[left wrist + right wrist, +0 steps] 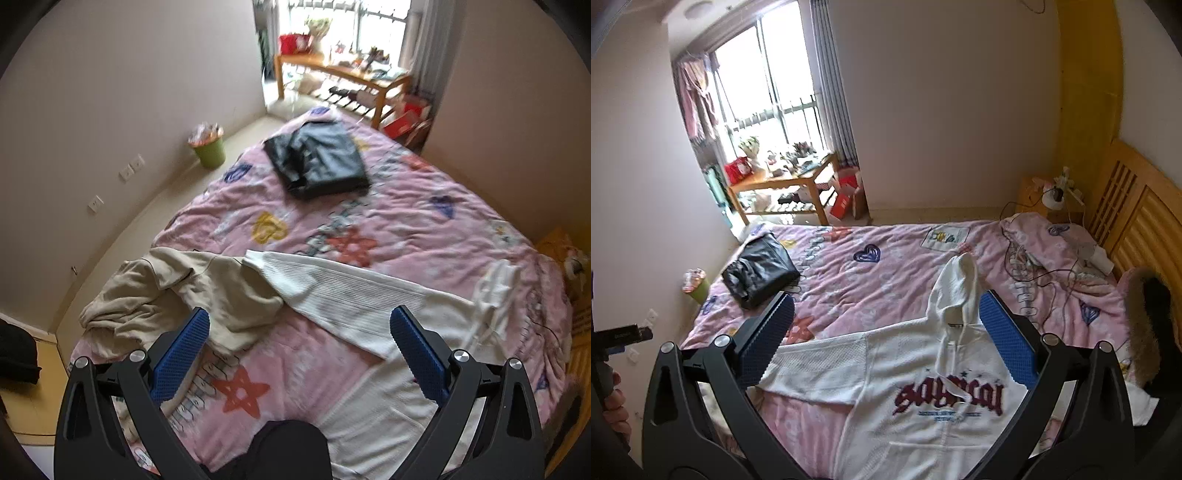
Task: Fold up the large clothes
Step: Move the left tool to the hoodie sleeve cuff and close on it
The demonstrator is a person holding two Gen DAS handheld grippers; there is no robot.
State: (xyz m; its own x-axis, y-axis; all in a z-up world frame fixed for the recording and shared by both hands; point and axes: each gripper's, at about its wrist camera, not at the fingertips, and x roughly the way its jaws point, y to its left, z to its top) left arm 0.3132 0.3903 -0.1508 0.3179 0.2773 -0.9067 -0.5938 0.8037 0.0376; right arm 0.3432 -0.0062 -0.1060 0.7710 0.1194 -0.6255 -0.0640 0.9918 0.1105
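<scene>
A white hoodie (pixel 916 373) lies spread face-up on the bed (pixel 905 266), which carries a pink patterned quilt; its hood (pixel 956 284) points toward 12 o'clock in the right wrist view and dark red lettering (pixel 951 397) runs across the chest. One sleeve (pixel 332 291) stretches out flat toward 10 o'clock in the left wrist view, its cuff just beside a crumpled beige garment (pixel 177 295) at 9 o'clock. A folded black jacket (pixel 317 158) sits well apart near the far end of the bed, at 12 o'clock. The left gripper (pixel 301 350) hovers above the sleeve with its jaws wide and holding nothing. The right gripper (pixel 886 339) hangs over the hoodie's chest, jaws wide too, nothing between them. A green waste bin (pixel 211 149) stands on the floor at 10 o'clock, and a wooden desk (pixel 783 181) stands by the window.
</scene>
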